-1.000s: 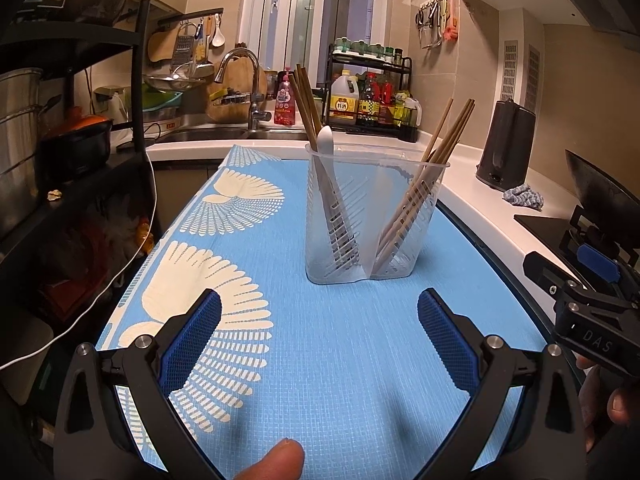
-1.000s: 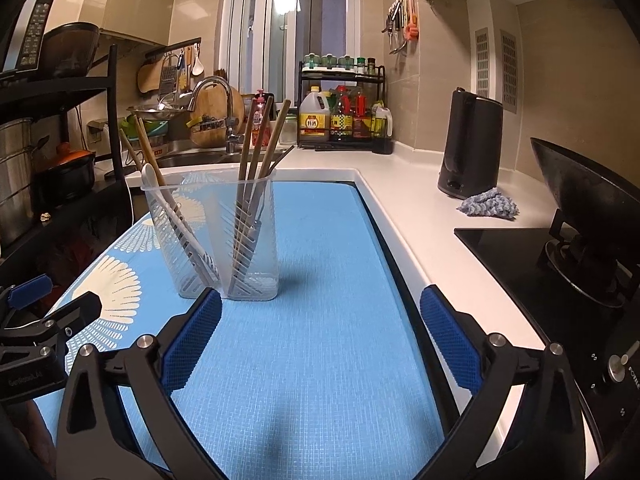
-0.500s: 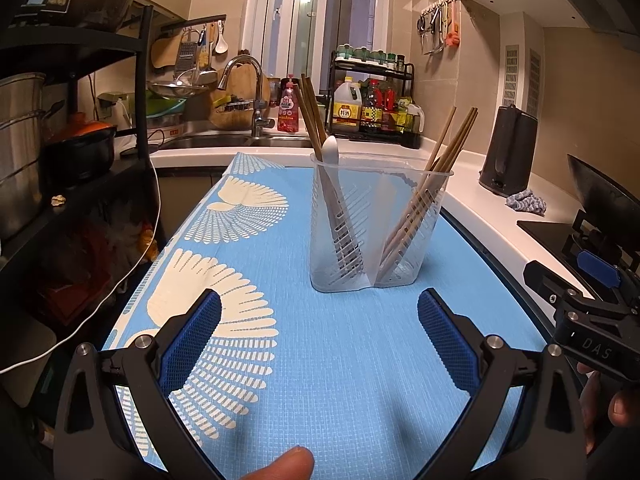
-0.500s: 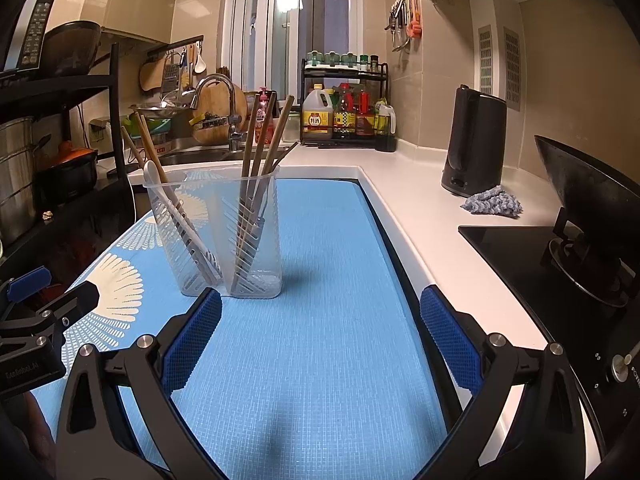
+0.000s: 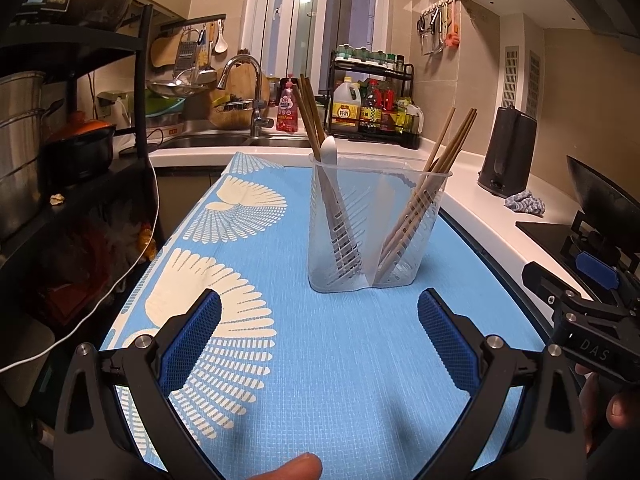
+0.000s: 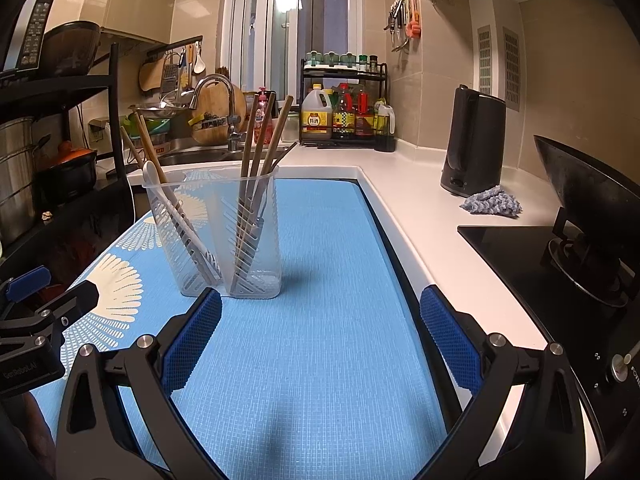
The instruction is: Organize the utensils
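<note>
Clear plastic utensil holder (image 5: 378, 224) stands upright on the blue woven mat (image 5: 320, 360), which has a fine grid texture and cream fan-shaped prints along its left side. The holder has slotted walls and a central divider making two compartments. Seen from the left wrist view: left compartment holds wooden chopsticks (image 5: 310, 112) and a white spoon (image 5: 329, 152), leaning left; right compartment holds a bundle of wooden chopsticks (image 5: 452, 144) leaning right.

Left gripper (image 5: 319, 336) is low over the mat, level, pointed at the holder; jaws spread wide, nothing between the blue ribbed pads (image 5: 192, 340). A fingertip (image 5: 292, 470) shows at the bottom edge. Right gripper (image 6: 320, 336) is likewise low and level, jaws wide apart and empty, with the holder ahead and to its left, near the left pad.

Right wrist view alone shows the white tabletop (image 6: 432, 216) clearly, with a black kettle (image 6: 472, 144), a blue-grey knitted cloth (image 6: 492, 202) and a black cooktop (image 6: 520, 264). Left wrist view alone shows the black shelf rack (image 5: 80, 120) bearing pots.
</note>
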The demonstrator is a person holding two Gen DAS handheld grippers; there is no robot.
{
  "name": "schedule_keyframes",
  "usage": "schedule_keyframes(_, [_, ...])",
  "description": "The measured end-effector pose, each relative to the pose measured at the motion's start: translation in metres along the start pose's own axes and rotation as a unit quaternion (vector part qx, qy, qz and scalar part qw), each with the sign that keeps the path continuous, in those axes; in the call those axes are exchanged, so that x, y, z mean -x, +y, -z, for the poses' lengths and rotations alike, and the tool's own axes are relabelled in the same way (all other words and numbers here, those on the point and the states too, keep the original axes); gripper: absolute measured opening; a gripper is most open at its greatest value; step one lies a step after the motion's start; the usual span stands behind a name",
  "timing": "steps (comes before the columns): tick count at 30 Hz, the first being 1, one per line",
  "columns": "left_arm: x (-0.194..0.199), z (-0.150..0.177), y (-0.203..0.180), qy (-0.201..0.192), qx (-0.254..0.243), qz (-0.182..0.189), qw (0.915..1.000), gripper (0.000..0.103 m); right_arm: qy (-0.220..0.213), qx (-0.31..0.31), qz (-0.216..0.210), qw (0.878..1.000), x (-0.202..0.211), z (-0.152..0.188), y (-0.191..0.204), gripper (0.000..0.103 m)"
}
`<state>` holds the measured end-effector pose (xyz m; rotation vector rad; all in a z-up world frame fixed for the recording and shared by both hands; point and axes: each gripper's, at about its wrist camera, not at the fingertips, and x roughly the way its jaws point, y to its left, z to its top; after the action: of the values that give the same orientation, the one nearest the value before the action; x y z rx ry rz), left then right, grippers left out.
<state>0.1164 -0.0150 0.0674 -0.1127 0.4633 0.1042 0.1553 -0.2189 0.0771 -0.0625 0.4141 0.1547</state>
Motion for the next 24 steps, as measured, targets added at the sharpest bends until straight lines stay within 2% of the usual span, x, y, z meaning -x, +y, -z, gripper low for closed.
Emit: schedule_keyframes(24, [0.0015, 0.0026, -0.0002, -0.005, 0.002, 0.0, 1.0, 0.096, 0.001, 0.001, 0.0, 1.0, -0.0001, 0.0012, 0.0022, 0.098])
